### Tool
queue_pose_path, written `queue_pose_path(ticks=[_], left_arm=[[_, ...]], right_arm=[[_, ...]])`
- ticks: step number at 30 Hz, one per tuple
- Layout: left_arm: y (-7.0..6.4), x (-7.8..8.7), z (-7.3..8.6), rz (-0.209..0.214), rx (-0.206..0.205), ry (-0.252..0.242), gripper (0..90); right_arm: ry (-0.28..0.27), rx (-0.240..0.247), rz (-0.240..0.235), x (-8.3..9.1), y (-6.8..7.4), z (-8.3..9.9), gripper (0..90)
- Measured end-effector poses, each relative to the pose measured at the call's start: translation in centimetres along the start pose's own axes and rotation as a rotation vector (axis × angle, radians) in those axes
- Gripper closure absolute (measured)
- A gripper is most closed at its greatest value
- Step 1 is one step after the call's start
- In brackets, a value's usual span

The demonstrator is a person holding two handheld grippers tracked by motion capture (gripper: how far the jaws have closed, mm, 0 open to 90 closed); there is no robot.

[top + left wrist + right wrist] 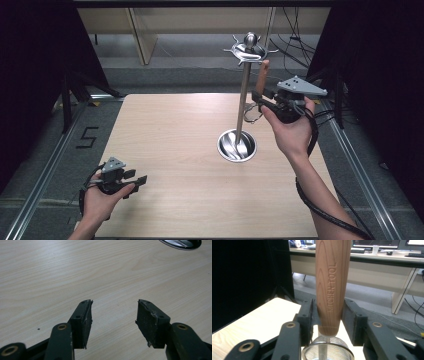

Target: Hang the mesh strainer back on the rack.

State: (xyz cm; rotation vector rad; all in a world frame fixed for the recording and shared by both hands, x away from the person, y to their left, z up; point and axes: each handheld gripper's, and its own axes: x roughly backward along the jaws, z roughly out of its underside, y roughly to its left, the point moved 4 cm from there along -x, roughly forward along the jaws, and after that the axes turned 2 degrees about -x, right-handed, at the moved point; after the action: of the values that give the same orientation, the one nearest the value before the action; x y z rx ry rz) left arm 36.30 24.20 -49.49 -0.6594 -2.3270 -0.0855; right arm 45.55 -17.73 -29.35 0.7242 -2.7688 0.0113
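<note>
A pale wood-grain table (pixel 165 130) carries a shiny silver utensil stand (pixel 243 95), while the reddish-brown wooden handle (pixel 333 277) stamped "KITCHEN TOOL" tops a silver mesh strainer (pixel 327 350), and both grippers' 2 jaws are matte black.

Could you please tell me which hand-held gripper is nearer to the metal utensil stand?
Right. The right hand-held gripper is raised beside the metal utensil stand, gripping a wooden-handled strainer. The left hand-held gripper sits open, low over the table's near left corner, well away.
</note>
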Motion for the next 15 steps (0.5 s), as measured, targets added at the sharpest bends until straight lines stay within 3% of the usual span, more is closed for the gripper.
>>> queue_pose_path(ticks=[6,10,15], left_arm=[[0.0,0.0,0.0,0.001,-0.001,0.003,45.0],[0.0,0.1,0.0,0.003,-0.012,0.013,45.0],[0.0,0.1,0.0,0.004,-0.013,0.011,45.0]], right_arm=[[-0.020,0.002,0.007,0.5,-0.1,0.0,52.4],[-0.036,0.042,0.004,0.8,-0.2,0.0,48.1],[-0.039,0.056,0.006,1.5,-0.6,0.1,47.5]])
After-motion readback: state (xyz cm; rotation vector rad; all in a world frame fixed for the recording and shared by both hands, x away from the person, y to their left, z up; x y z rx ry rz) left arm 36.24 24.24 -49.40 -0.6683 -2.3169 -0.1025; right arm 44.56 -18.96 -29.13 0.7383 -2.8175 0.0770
